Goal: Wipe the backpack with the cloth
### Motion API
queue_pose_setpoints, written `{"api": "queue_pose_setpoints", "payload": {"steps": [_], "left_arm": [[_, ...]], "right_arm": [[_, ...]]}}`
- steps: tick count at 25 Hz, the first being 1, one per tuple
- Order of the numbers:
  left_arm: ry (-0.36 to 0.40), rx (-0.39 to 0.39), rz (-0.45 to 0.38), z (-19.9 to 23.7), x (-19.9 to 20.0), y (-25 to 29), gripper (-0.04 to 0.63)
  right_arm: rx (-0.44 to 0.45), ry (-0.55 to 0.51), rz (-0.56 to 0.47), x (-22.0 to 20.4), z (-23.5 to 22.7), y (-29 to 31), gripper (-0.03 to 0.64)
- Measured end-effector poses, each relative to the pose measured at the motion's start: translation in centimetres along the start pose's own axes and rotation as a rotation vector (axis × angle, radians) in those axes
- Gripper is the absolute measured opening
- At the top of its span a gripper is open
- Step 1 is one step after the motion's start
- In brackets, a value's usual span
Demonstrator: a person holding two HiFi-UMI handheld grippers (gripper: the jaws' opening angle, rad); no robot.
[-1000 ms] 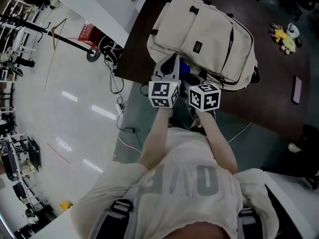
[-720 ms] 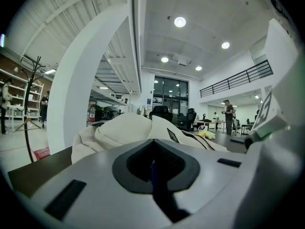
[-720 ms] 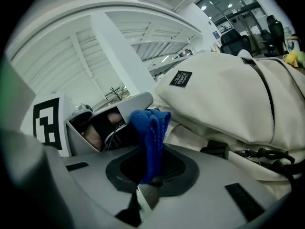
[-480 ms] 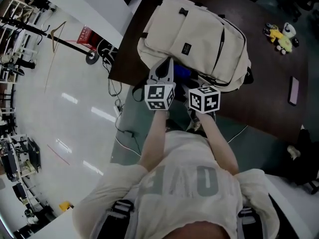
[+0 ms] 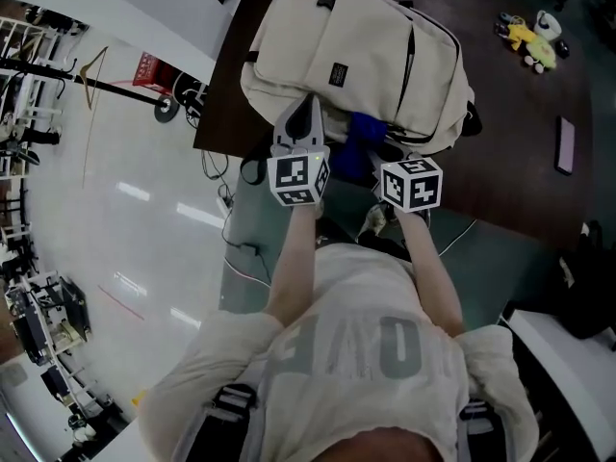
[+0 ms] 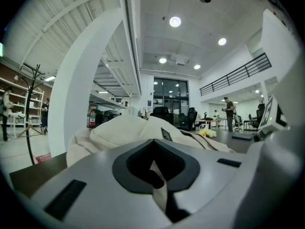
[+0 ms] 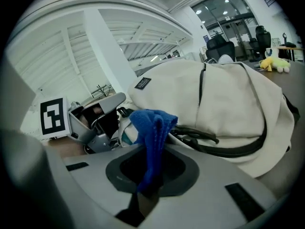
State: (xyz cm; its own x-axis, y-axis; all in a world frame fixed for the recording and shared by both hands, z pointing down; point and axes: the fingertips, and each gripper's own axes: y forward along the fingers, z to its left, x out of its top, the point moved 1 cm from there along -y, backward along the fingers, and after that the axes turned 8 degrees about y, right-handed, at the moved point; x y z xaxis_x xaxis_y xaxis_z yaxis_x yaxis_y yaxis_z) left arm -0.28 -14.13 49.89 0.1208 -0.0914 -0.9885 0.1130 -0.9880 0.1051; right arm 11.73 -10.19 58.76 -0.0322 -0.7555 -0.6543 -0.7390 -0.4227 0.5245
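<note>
— Starting at the left: left gripper (image 5: 306, 112) at the near edge of the beige backpack (image 5: 366, 56), jaws drawn nearly together on a pale strip, apparently the bag's own fabric. Any worry there?

— Thin pinch. Could slip free under a firm stroke, leaving the bag loose to skid toward the tabletop (image 5: 520, 114) edge close by on that side.

— And the middle?

— Blue cloth (image 7: 151, 128) standing up out of the right gripper (image 7: 148, 178), jaws closed on its lower end only, the rest bunched. Right at the bag's near side; touching or not, hard to tell. Likely to drag as a wad instead of wiping flat, or to pull out altogether if pressed hard.

— Further right?

— Dark straps (image 7: 224, 144) looped along the bag's lower edge, just beside the cloth. Easy to snag with a jaw tip. Both grippers near each other too: possible knock on a sweep leftward.

— Far right?

— Phone (image 5: 564, 144) and yellow toy (image 5: 525, 38), well apart from the bag. Little danger there.
</note>
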Motion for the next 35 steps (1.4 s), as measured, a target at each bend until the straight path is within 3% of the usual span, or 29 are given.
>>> {"api": "queue_pose_setpoints", "payload": {"steps": [6,9,15,23,35], "left_arm": [[0.010,-0.218,-0.016,-7.4,1.3,1.2,0.005],[0.005,-0.278,0.000,-9.7,0.9,1.4,0.005],[-0.018,-0.324,0.008,-12.1,0.5,2.5,0.005],[0.008,-0.418,-0.005,-16.1,1.2,4.1,0.005],[-0.023,-0.447,0.033,-16.6,0.2,6.7,0.005]], "right_arm": [[-0.071,-0.032,-0.001,0.0,-2.2,-2.0,0.044],[-0.132,-0.042,-0.002,-0.3,-4.7,-3.5,0.044],[-0.206,-0.035,-0.016,-0.2,-7.8,-5.9,0.044],[-0.262,-0.009,-0.033,-0.1,-10.7,-8.3,0.044],[-0.390,0.018,-0.074,0.8,-15.5,-11.2,0.044]]}}
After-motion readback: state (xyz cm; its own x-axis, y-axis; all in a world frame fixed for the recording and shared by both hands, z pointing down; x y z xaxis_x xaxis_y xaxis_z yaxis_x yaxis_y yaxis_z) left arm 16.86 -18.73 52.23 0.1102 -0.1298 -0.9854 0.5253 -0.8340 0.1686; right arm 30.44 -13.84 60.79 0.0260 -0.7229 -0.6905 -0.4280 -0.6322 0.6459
